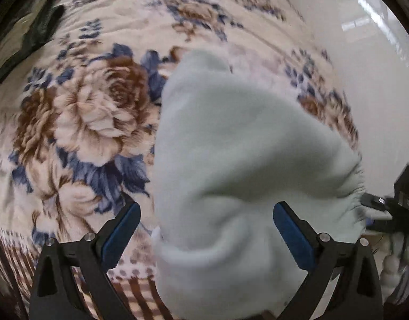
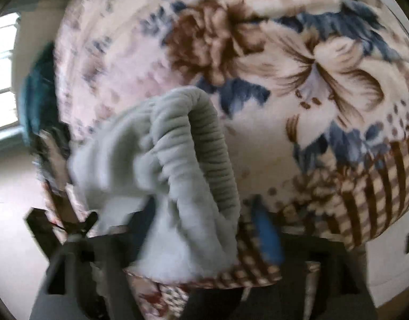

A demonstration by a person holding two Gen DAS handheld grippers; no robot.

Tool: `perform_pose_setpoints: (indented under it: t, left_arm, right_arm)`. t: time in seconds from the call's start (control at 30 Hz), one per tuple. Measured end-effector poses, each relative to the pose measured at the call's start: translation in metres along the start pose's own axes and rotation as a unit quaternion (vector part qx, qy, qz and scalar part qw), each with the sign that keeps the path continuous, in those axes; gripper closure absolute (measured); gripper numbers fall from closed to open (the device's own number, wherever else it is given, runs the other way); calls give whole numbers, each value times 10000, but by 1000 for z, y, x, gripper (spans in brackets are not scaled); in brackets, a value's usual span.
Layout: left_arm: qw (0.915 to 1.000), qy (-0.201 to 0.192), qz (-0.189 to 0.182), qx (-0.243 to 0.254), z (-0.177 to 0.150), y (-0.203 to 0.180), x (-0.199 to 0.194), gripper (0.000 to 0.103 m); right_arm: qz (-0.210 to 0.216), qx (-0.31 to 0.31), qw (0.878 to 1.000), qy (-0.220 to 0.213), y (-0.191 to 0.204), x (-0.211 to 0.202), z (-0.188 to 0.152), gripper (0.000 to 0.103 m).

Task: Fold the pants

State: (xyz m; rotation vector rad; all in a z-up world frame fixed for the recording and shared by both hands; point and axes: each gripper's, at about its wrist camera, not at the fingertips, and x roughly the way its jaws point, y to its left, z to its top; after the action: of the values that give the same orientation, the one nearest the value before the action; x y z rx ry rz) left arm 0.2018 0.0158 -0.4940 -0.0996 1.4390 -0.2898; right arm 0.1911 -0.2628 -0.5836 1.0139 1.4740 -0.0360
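Pale mint fleece pants (image 1: 239, 160) lie bunched on a floral blanket. In the left wrist view my left gripper (image 1: 205, 229) is open, its blue-padded jaws wide apart on either side of the cloth. The right gripper (image 1: 383, 208) shows at the far right edge, at the pants' gathered waistband. In the right wrist view the ribbed elastic waistband (image 2: 204, 146) loops up in front of my right gripper (image 2: 204, 234). The view is blurred. The blue right pad (image 2: 267, 237) stands apart from the cloth, and the left finger is hidden behind it.
The blanket (image 1: 84, 112) has large brown and blue flowers and a brown checked border (image 2: 364, 194). A pale floor (image 1: 364, 66) lies beyond the bed's edge. Dark green cloth (image 2: 36, 93) and a bright window (image 2: 1, 80) are at the left.
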Motion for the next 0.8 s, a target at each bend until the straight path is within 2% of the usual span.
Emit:
perform_pose_setpoints:
  t: [0.03, 0.1, 0.13, 0.17, 0.2, 0.23, 0.27, 0.3, 0.37, 0.43, 0.47, 0.53, 0.6, 0.7, 0.8]
  left_arm:
    - [10000, 24, -5, -30, -3, 1, 0, 1]
    - [9993, 174, 323, 4, -7, 5, 12, 1]
    - [9982, 298, 528, 33, -11, 8, 22, 0]
    - [9982, 430, 411, -77, -15, 14, 33, 0]
    - [9978, 558, 279, -205, -18, 18, 37, 0]
    - [9972, 681, 149, -262, -19, 18, 39, 0]
    - [9973, 690, 71, -238, -21, 14, 37, 0]
    - [9981, 590, 125, -116, -22, 9, 30, 0]
    - [9988, 352, 273, 179, -23, -2, 13, 0]
    - [9995, 86, 166, 255, -22, -8, -4, 1]
    - [9996, 52, 101, 240, -22, -9, -7, 1]
    - [9998, -5, -50, 187, -21, -11, -7, 1]
    - [10000, 9, -55, 81, -21, -8, 4, 1]
    - [9997, 75, -61, -216, -22, 3, 18, 1]
    - [9991, 65, 185, -382, -25, 12, 24, 1]
  right_arm:
    - [115, 34, 9999, 5, -1, -3, -8, 14]
    - [186, 42, 9993, 317, -4, 9, -20, 14]
    - [67, -32, 9990, 451, -7, 22, -27, 20]
    - [-409, -77, 9978, 519, -13, 34, -30, 41]
    - [-916, -69, 9937, 647, -23, 47, -32, 40]
    - [-1118, 154, 9906, 780, -35, 57, -32, 40]
    - [-1132, 477, 9877, 964, -47, 64, -34, 40]
    - [-1220, 443, 9857, 1076, -44, 63, -35, 40]
    - [-1555, -208, 9826, 996, -13, 45, -35, 37]
    - [-1971, -866, 9739, 718, 26, 18, -34, 36]
    - [-2044, -1184, 9704, 495, 52, 0, -34, 36]
    - [-1732, -1572, 9720, 220, 92, -22, -29, 31]
    - [-1145, -2045, 9719, 226, 142, -20, -17, 31]
    - [-461, -2822, 9556, 707, 219, 33, 12, 31]
    - [-235, -3062, 9439, 1213, 264, 96, 44, 31]
